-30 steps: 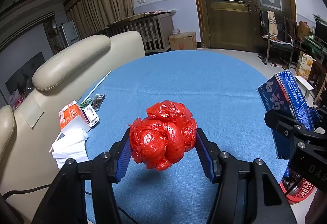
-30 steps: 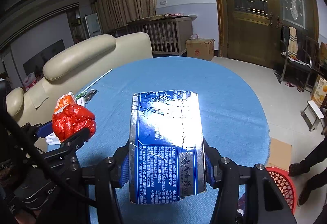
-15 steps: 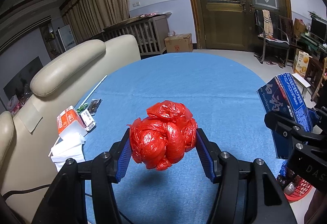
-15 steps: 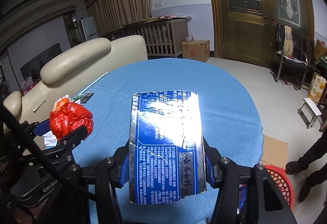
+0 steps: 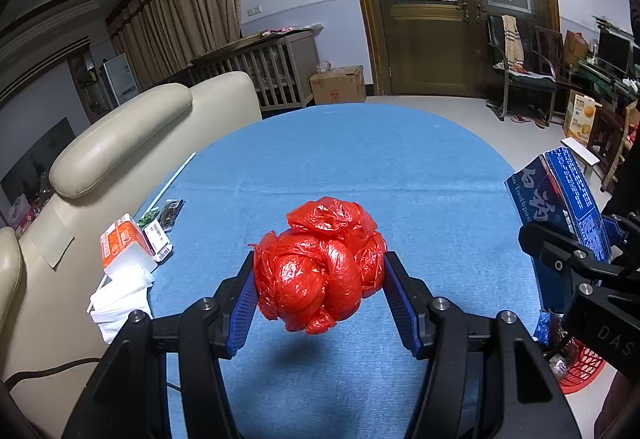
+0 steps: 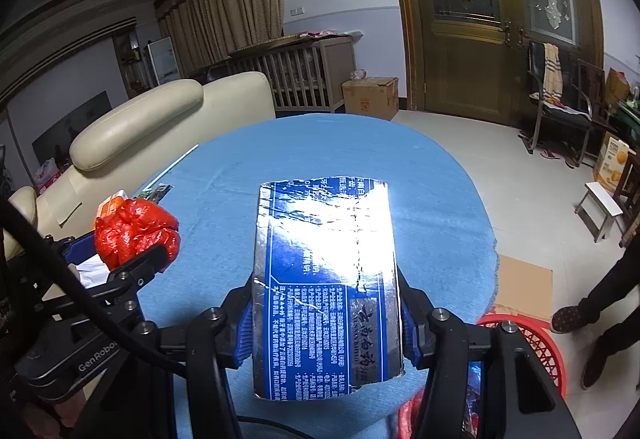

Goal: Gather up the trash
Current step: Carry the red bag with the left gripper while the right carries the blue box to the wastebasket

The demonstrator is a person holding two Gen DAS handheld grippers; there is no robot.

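Observation:
A crumpled red plastic bag [image 5: 320,263] hangs above the blue tablecloth [image 5: 360,167], pinched between the blue pads of my left gripper [image 5: 319,281]. The same red plastic bag [image 6: 134,233] shows at the left of the right wrist view. My right gripper [image 6: 326,313] is shut on a flattened blue toothpaste box [image 6: 326,279], held upright over the table's near edge. That blue toothpaste box [image 5: 558,199] also appears at the right of the left wrist view. A red mesh basket [image 6: 532,343] with some trash in it sits on the floor below, right of the table.
An orange-and-white packet [image 5: 122,245], white tissues [image 5: 118,297], small wrappers [image 5: 162,223] and a white straw [image 5: 172,179] lie along the table's left edge beside a cream sofa [image 5: 132,135]. A person's legs [image 6: 592,303] stand at right near flat cardboard [image 6: 522,289].
Both grippers keep hold of the same things. The view has shifted slightly against the room; the bag and box stay fixed between the pads.

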